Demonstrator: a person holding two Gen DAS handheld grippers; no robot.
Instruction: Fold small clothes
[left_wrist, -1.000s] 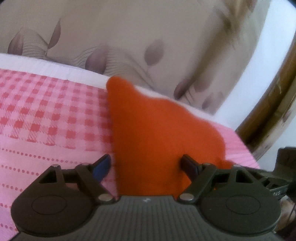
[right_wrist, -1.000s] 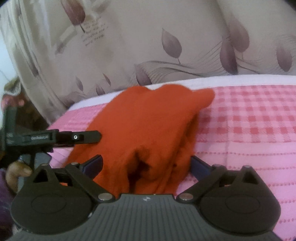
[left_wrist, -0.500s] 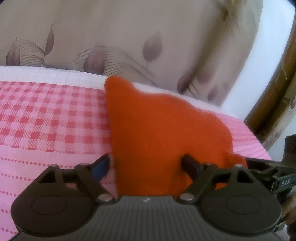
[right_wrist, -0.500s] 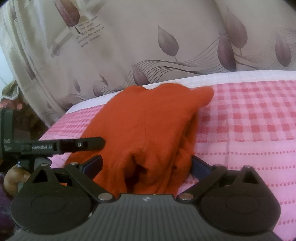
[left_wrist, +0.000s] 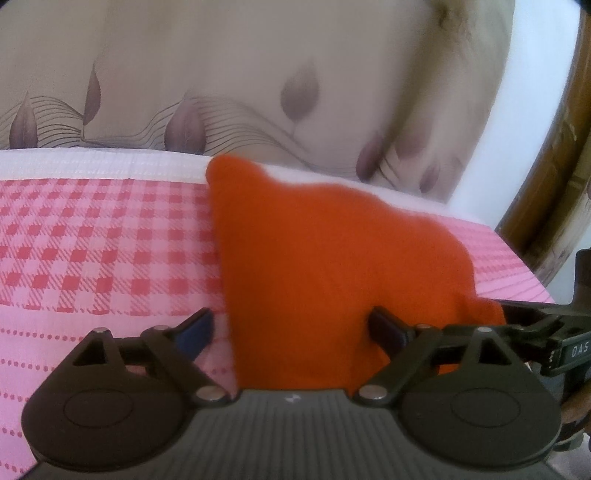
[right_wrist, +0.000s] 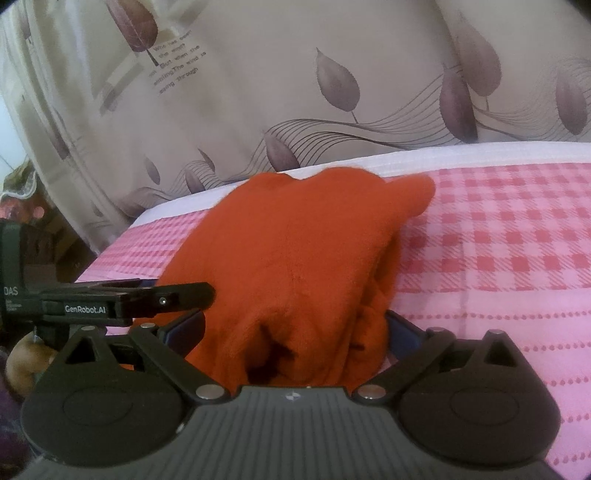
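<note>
Left tongs (left_wrist: 291, 328) opening around orange garment (left_wrist: 314, 258) near bed (left_wrist: 92, 240) edge; right tongs (right_wrist: 295, 328) gaping, gripping nothing; should release fully before withdrawing.

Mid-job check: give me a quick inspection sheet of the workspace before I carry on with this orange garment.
Surface: pink checked bedspread, white band along its far edge.
Job's things: orange garment, bunched, lying on the bedspread near its corner.
Clutter: nothing seen on the bedspread.
Grippers: left gripper jaws opening, garment's near edge between them, pads not pressing; right gripper open, straddling the garment's folds.
Cables: nothing seen.
Surroundings: leaf-print curtain behind the bed; wooden frame at right in the left wrist view.
</note>
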